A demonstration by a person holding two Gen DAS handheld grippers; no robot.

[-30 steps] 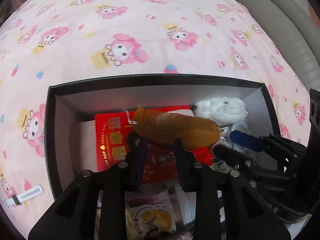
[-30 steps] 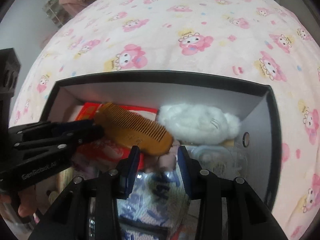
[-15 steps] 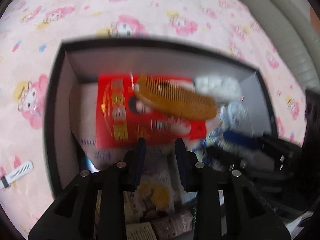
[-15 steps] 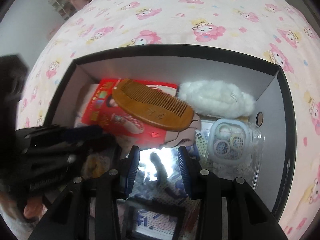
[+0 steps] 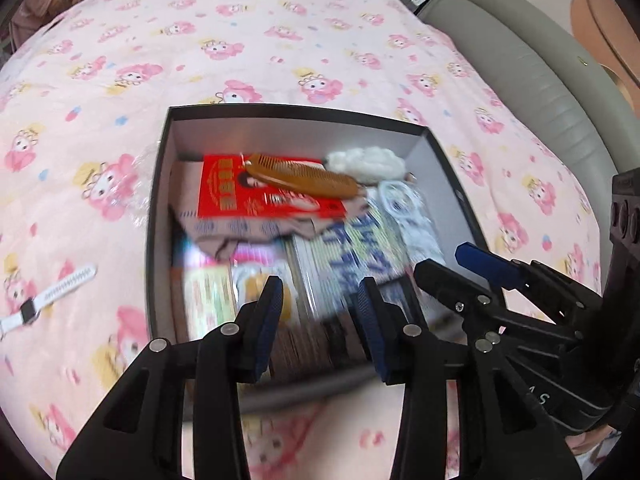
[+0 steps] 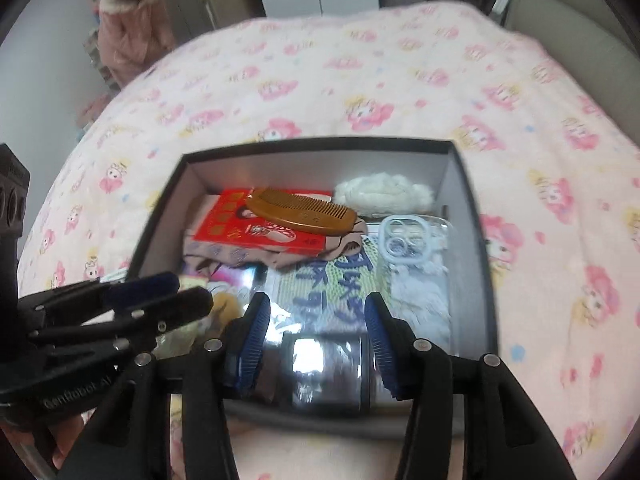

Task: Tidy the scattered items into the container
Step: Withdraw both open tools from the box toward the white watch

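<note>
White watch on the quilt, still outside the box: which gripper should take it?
Left, probably. The white watch lies left of the box, on the left gripper's side. The right gripper sits further right; both look open and empty.

Left wrist view: you look forward and down along your left claw [image 5: 320,320], held close above the near wall of the box [image 5: 160,208] on the bed [image 5: 280,40]; your right claw [image 5: 472,276] enters at right. Right wrist view: you look the same way along your right claw [image 6: 316,336], equally close, with your left claw [image 6: 168,292] entering at left. Both views share the box interior, including the comb [image 5: 304,178] [image 6: 300,212] ahead of each claw.
</note>
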